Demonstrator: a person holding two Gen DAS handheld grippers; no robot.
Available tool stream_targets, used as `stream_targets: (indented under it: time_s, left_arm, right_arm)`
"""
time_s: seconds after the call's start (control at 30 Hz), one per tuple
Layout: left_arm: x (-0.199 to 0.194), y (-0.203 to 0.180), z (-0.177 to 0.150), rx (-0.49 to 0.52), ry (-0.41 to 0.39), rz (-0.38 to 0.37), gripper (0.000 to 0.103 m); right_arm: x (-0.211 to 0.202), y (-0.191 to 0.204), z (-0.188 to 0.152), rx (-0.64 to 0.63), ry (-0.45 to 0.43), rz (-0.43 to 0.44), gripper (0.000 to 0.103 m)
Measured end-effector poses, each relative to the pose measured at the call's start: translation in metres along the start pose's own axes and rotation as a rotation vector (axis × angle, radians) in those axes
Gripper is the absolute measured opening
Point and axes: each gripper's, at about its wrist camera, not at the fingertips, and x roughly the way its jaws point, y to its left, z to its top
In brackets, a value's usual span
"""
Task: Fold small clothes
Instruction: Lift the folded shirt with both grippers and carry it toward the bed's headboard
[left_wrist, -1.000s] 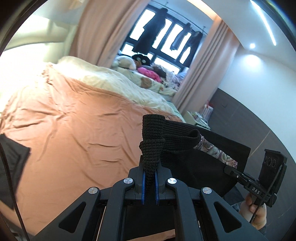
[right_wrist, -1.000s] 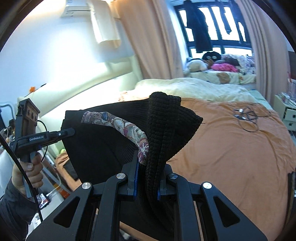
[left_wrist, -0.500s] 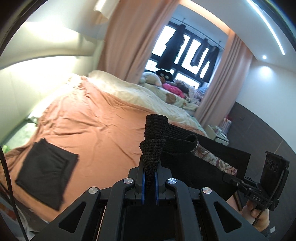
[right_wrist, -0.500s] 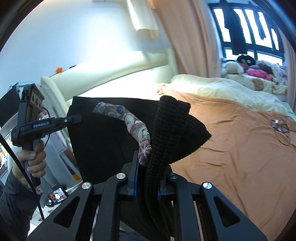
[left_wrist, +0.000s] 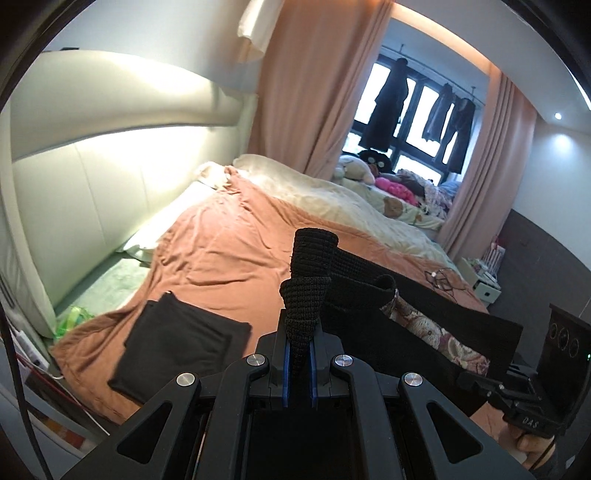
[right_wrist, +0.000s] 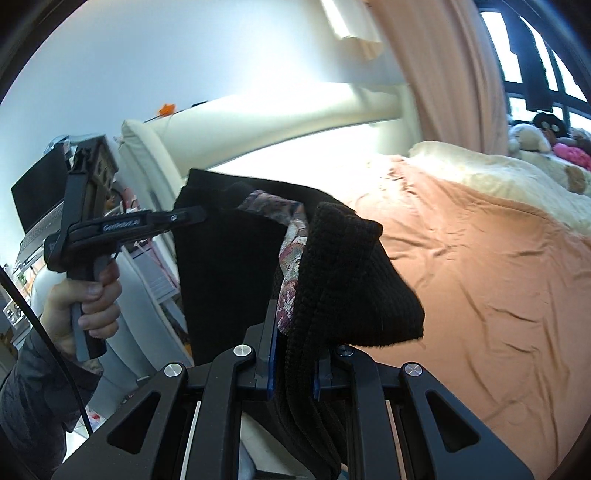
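So, biggest thing here is the bed (left_wrist: 229, 258) with its orange sheet, and I'll place everything off that. At the bed's near corner there's already a folded black piece (left_wrist: 177, 350) lying flat, so I'd guess one item's done.

The one in play is the black knit garment (left_wrist: 424, 317), the one with a patterned inner band. It's up in the air off the bed's near edge, stretched between both tools and not touching the sheet as far as I can see.

My left gripper (left_wrist: 297, 350) is clamped tight on a bunched-up corner of the knit, and the right gripper (right_wrist: 293, 354) is pinched onto the other corner, thick wad of fabric between its pads. In the right view I can also see the hand (right_wrist: 85, 306) holding the left tool.

I'd call this the carry-and-spread step. Next I need to lower the garment flat onto open sheet beside that folded piece, keeping tension even so the knit doesn't sag or bunch before the first fold.
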Motion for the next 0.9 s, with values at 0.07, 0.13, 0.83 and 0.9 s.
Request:
stream_targets:
  time_s: [0.07,0.13,0.83,0.9]
  left_arm:
    - [0.000,0.014,0.002,0.005,-0.001,0.024,0.007]
    - [0.000,0.032,0.005,-0.005,-0.006,0.046,0.007]
    - [0.020,0.178,0.030,-0.121,-0.011,0.251,0.007]
    - [0.033,0.185,0.032,-0.132,0.003,0.248,0.007]
  right_arm:
    - [0.012,0.004,-0.002,-0.012,0.000,0.017,0.010]
    - [0.023,0.006,-0.001,-0.020,-0.002,0.042,0.010]
    - [0.098,-0.019,-0.005,-0.036,0.092,0.170,0.010]
    - [0.104,-0.035,-0.008,-0.019,0.106,0.172,0.010]
